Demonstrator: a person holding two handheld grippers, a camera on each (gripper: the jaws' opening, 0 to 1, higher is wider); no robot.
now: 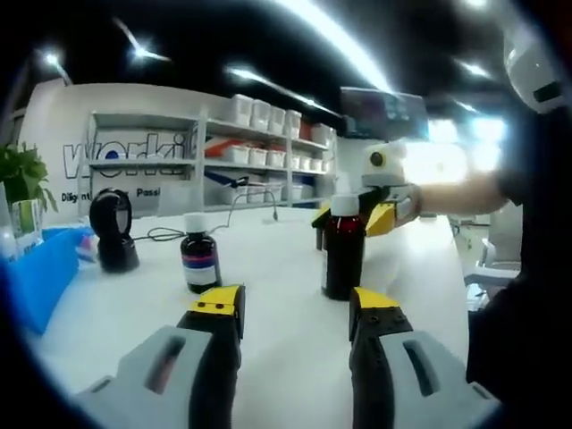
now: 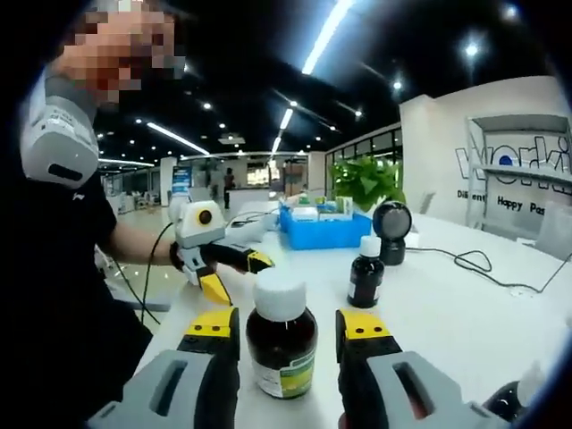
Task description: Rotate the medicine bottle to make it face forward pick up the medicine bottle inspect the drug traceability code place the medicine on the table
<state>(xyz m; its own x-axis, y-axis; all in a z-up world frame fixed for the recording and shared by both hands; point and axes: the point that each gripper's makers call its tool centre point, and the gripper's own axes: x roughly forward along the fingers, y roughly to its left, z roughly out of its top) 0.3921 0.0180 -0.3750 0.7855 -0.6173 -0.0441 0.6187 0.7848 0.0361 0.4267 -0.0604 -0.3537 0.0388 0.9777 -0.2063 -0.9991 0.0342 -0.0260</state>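
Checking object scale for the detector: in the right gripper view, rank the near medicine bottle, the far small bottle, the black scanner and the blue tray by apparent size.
1. Near medicine bottle, between the right gripper jaws.
2. Blue tray.
3. Small bottle and black scanner: look alike, unranked.
Nearness inflates the first; true sizes are unsure.

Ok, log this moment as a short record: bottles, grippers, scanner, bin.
near bottle: large dark medicine bottle, white cap, upright on the white table
right gripper: open, jaws either side of that bottle, contact not clear
left gripper: open, holding nothing
second bottle: small dark bottle, white cap, upright, apart from both grippers
scanner: black scanner behind the small bottle, cable trailing
bin: blue bin at the far end, plant behind it
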